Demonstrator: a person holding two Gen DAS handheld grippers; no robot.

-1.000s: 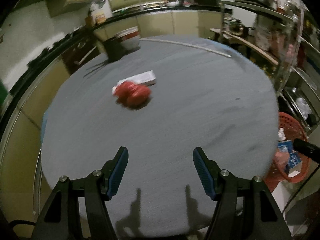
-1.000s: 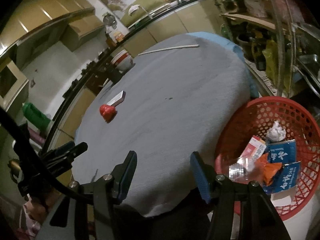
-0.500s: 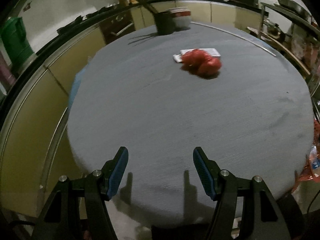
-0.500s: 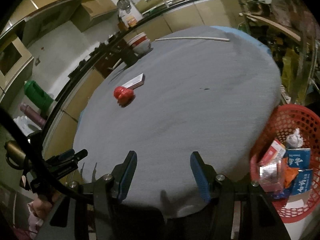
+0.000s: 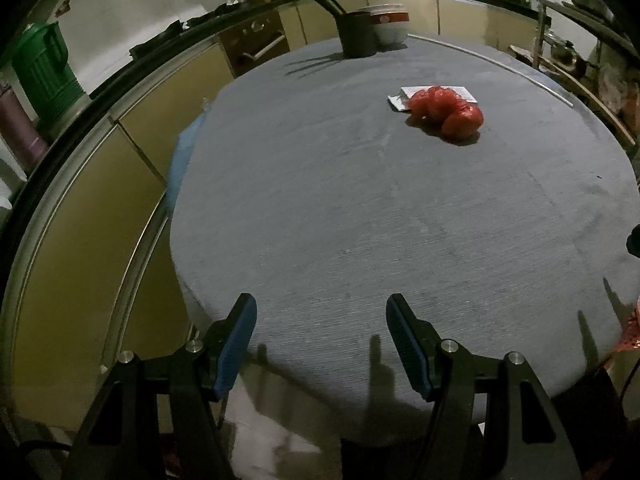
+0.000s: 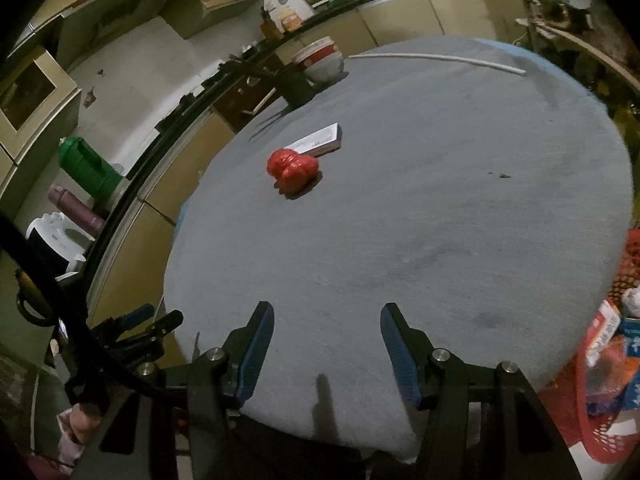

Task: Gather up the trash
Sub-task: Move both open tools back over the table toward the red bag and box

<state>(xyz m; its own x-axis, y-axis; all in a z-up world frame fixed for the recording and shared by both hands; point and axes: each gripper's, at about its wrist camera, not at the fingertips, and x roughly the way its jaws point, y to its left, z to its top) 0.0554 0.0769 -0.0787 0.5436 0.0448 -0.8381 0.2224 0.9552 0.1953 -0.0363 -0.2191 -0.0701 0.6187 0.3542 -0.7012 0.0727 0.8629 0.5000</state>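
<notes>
Grey table (image 5: pixel 360 220); both grippers parted, empty

Red basket (image 6: pixel 624 360) cut by right edge; flat box (image 5: pixel 434 94) partly behind red bag (image 5: pixel 446 112).

You're working in dim, yellowish indoor light, w/ heavy black vignette in every corner of both views. Light comes from behind and above you: finger shadows fall forward as thin dark spikes on the grey tablecloth (image 5: pixel 360 220), and the dark cup (image 5: pixel 357 34) at the far edge throws streaky shadows to the left. Fisheye bends the counter edge (image 6: pixel 168 128) into a hard arc. Centre's fairly sharp; the red basket (image 6: pixel 608 400) at the right rim looks smeared and soft. No glare, just grainy noise in the dark areas.
</notes>
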